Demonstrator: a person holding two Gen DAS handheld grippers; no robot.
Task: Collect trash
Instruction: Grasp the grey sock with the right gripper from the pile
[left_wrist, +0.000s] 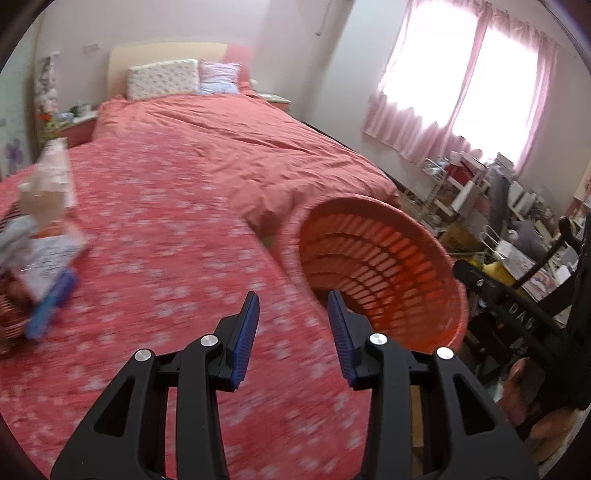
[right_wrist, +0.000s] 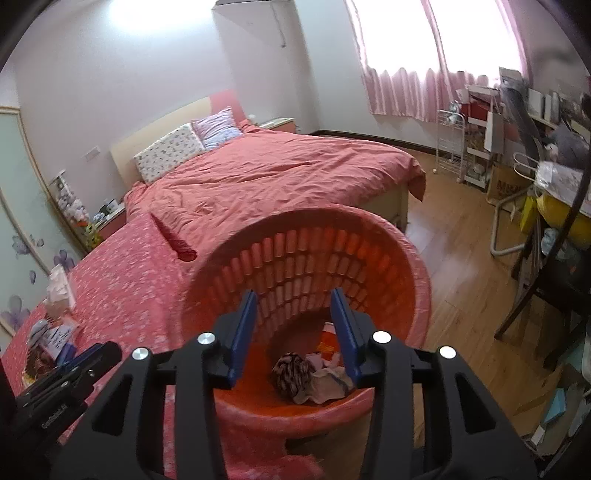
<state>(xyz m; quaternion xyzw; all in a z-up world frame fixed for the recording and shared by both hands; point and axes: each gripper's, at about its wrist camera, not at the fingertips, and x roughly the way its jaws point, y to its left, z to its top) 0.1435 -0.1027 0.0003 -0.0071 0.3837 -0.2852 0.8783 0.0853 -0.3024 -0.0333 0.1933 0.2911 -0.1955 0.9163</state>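
Red bedspread (left_wrist: 155, 229), wooden floor (right_wrist: 454, 236), seemingly cluttered shelves (right_wrist: 476, 147)

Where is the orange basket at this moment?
The orange basket stands at the foot of the bed, directly under the open right tongs; in the left wrist view it is on the right.

I am in a lived-in home bedroom: a wide bed under a coral-red quilt (right_wrist: 258, 173) fills the view toward 12 o'clock, with a floral white pillow (right_wrist: 168, 152) and a striped pink pillow (right_wrist: 218, 127) against its cream headboard (right_wrist: 159, 133). Sheer pink curtains (right_wrist: 424, 92) hang at 1 o'clock over a warm wooden plank floor (right_wrist: 461, 258), and cluttered white wire shelving (right_wrist: 452, 144) stands at 2 o'clock.
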